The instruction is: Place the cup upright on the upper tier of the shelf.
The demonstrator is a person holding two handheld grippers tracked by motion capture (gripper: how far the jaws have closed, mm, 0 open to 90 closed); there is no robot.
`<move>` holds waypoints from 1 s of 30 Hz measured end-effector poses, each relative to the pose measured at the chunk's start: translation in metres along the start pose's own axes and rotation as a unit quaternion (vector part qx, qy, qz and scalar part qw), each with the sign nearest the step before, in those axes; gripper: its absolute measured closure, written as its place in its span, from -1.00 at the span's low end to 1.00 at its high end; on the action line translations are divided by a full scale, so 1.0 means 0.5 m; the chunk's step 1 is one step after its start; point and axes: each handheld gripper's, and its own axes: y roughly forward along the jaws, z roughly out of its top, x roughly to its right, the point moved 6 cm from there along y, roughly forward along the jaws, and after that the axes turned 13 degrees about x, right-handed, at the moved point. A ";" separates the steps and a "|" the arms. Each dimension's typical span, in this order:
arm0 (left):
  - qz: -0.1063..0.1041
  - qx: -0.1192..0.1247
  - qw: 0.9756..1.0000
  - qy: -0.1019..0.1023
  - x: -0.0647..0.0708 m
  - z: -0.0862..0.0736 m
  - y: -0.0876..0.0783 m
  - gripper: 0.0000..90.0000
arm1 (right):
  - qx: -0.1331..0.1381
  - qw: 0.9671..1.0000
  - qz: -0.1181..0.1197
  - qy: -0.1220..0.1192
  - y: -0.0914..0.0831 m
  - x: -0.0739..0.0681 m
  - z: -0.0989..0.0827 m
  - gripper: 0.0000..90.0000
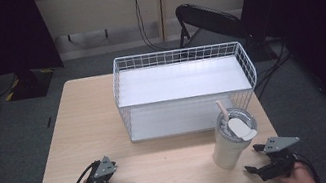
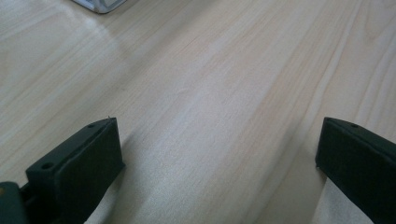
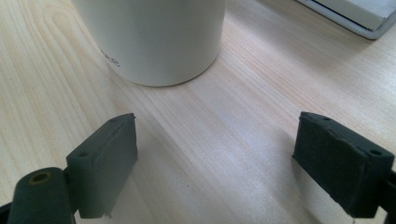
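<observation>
A white tumbler with a grey-rimmed lid and a pale straw is seen standing upright near the front right corner of the wooden table. The right gripper is held just beside it, to its right and slightly nearer the table edge, without touching; in the right gripper view the tumbler's smooth, rounded lower wall is seen just ahead of the jaws, which are spread wide apart over bare wood. The left gripper is held low over the front left of the table, well apart from the tumbler, its jaws likewise spread wide with nothing between them. A white wire basket with a flat white floor is placed behind the tumbler. The tabletop is pale, with a fine straight grain.
</observation>
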 end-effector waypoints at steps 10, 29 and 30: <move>0.000 0.000 1.000 0.000 0.000 0.000 0.000 -1.00 | 0.000 1.000 0.004 -0.002 0.000 0.000 0.000 -0.71; 0.003 -0.001 1.000 -0.001 0.000 0.000 -0.001 -1.00 | 0.008 0.999 0.037 0.027 -0.008 -0.015 0.014 -0.68; 0.003 -0.001 1.000 -0.001 0.000 0.000 -0.001 -1.00 | 0.008 0.999 0.037 0.027 -0.008 -0.015 0.014 -0.68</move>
